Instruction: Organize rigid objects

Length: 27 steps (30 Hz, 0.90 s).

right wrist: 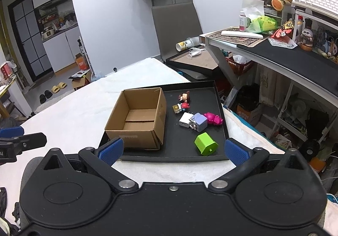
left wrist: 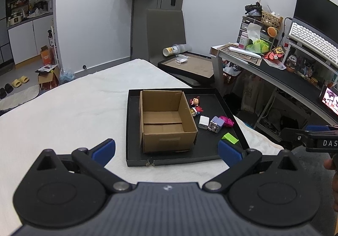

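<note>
A black tray [right wrist: 219, 96] lay on a white-covered bed [left wrist: 74, 109], and everything else sat in relation to it. Inside the tray, toward its left side, stood an open cardboard box [right wrist: 137, 120], upright and with nothing in it. The small things were scattered on the tray's bare right half. Nearest the far rim lay a doll [right wrist: 184, 97] with a red bow, and just on the near side of it a small red figure [right wrist: 183, 106] with a gold piece beside it. Toward the tray's middle a white charger [right wrist: 184, 121] touched a lilac cube [right wrist: 198, 122], and a pink toy [right wrist: 213, 118] lay against the cube's far right side. A green block [right wrist: 205, 143] sat alone close to the tray's near rim, apart from the rest.

Both grippers hung short of the tray's near edge, neither touching anything. The left gripper [left wrist: 166, 151] had its blue pads [left wrist: 104, 151] spread wide, with the near rim of the tray showing between them. The right gripper [right wrist: 174, 152] was spread just as wide, its blue pads [right wrist: 236, 152] framing the tray's near right corner and the green block beyond. From the right camera the left gripper showed off to the tray's left, over the bed.

Beyond the tray's far side stood a grey chair [right wrist: 177, 25], and to its right a cluttered desk [right wrist: 274, 50].
</note>
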Tool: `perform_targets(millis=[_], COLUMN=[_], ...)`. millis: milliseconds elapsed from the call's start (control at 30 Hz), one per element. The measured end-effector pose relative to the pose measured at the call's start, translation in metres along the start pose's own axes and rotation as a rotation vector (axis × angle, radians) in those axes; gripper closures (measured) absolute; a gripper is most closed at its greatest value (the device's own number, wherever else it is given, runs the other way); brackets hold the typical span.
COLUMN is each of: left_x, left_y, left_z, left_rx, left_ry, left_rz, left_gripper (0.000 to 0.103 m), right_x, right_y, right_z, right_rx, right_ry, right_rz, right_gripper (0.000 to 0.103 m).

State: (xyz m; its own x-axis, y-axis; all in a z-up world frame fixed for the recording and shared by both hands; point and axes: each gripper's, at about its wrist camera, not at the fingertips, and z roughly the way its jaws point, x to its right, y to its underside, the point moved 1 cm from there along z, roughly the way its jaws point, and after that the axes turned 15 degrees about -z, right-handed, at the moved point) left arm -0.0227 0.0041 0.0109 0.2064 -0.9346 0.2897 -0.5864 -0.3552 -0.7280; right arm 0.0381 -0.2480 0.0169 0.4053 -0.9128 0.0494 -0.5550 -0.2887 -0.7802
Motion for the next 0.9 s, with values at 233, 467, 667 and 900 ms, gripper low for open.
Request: perform_targets(millis=[233, 467, 667, 900], left_x=[-0.003, -0.002, -0.002, -0.006], left_y=[0.000, -0.003, -0.010, -0.020], left_z=[0.000, 0.010, 0.022, 0.044], left_rx=[-0.005, -0.027, -0.036, -0.052], left_ry=[0.007, -0.001, -0.010, -0.025], left_rz=[-0.006, -0.005, 0.000, -0.018], left_gripper=[0.000, 0.000, 0.000, 0.000], right_x=[0.001, 0.005, 0.011, 0.020], right_y=[0.000, 0.000, 0.000, 0.001], right_z=[0.003, 0.012, 0.024, 0.047], right_rx=[-0.006, -0.026, -0.051, -0.090], right_ry=[-0.003, -0.006, -0.009, -0.013], right_rz=[0.009, 0.020, 0.039, 0.076], right_gripper=[0.000, 0.000, 0.000, 0.000])
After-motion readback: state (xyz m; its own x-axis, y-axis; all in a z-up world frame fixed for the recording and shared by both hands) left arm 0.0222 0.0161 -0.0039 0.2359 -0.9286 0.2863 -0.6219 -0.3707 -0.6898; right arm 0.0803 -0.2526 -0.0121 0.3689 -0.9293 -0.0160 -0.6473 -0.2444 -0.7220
